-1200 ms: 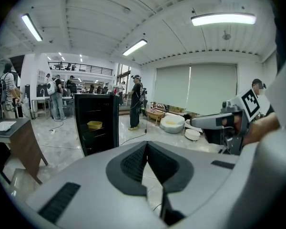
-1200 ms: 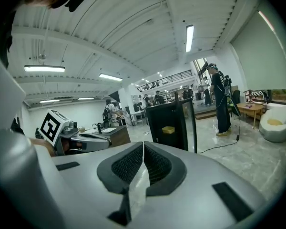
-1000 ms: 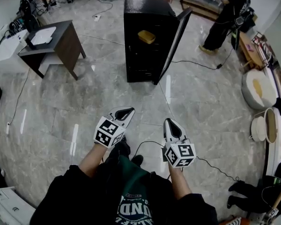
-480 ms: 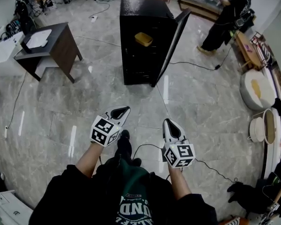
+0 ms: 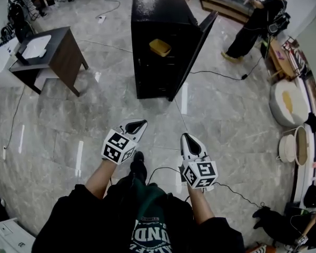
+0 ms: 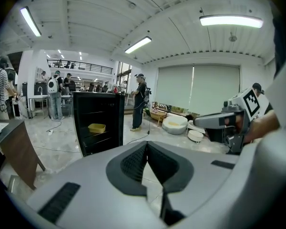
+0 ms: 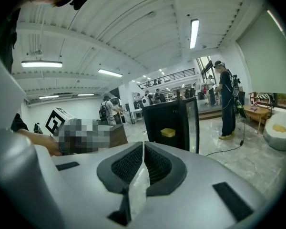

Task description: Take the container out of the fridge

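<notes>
Grey marble tile is covering the floor (image 5: 231, 115), with cables trailing across it. A black fridge (image 5: 158, 12) is standing ahead of the person, its door (image 5: 196, 49) hanging open to the right. A dark desk (image 5: 55, 51) is sitting off to the left of the fridge, and a person in black (image 5: 253, 22) is standing beyond the door on the right.

The left gripper (image 5: 139, 124) and right gripper (image 5: 187, 139) are hovering side by side in front of the person's body, both pointing toward the fridge and well apart from it. In the left gripper view the left gripper (image 6: 147, 144) is showing its jaws pressed together at the tips, with nothing between them. In the right gripper view the right gripper (image 7: 143, 146) is likewise clenched and empty.

The yellow container (image 5: 160, 47) is resting on an upper shelf inside the fridge, untouched. It is showing in the left gripper view (image 6: 97, 128) and the right gripper view (image 7: 168, 132) too.
</notes>
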Available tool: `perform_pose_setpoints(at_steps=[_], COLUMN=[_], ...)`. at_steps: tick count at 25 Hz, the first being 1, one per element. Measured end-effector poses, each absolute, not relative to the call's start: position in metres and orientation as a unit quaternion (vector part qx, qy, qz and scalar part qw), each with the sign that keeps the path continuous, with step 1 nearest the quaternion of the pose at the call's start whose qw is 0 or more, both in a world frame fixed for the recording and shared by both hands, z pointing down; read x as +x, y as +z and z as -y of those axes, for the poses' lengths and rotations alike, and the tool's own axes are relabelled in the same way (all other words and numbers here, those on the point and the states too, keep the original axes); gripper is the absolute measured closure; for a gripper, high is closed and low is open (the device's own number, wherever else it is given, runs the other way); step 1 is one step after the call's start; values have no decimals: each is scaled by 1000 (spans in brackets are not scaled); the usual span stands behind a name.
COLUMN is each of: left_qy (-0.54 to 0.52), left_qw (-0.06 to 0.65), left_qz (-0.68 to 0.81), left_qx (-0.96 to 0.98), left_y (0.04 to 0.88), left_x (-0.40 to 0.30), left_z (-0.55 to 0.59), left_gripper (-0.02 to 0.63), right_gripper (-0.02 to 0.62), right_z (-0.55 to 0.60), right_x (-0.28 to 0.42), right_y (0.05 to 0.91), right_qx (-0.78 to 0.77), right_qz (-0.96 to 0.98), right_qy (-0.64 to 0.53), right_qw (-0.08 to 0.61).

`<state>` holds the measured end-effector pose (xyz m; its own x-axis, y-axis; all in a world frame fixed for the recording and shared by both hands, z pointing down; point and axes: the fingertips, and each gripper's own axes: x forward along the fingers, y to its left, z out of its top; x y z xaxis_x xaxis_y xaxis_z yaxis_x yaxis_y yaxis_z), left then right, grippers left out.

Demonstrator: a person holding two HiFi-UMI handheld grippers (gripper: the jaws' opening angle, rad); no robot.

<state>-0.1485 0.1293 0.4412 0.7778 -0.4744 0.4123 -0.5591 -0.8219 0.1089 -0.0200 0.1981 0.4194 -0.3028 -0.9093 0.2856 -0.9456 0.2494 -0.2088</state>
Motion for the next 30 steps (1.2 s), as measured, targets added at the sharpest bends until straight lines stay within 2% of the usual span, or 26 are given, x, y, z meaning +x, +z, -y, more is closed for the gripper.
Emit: perform_pose_setpoints(at_steps=[16,30], left_qy=[189,186], left_qw=[112,126], left_qz=[242,227], left_qx=[945,948], left_y=[442,450], left_x=[-157,-163], left_z=[-27,11], left_gripper=[592,592], right_gripper=[558,560], right_z=[-90,-55], right_x=[-45,-56], right_y=[418,424], right_qx=[603,615], right_qz=[776,764], right_qy=[176,184], right_qw=[62,62])
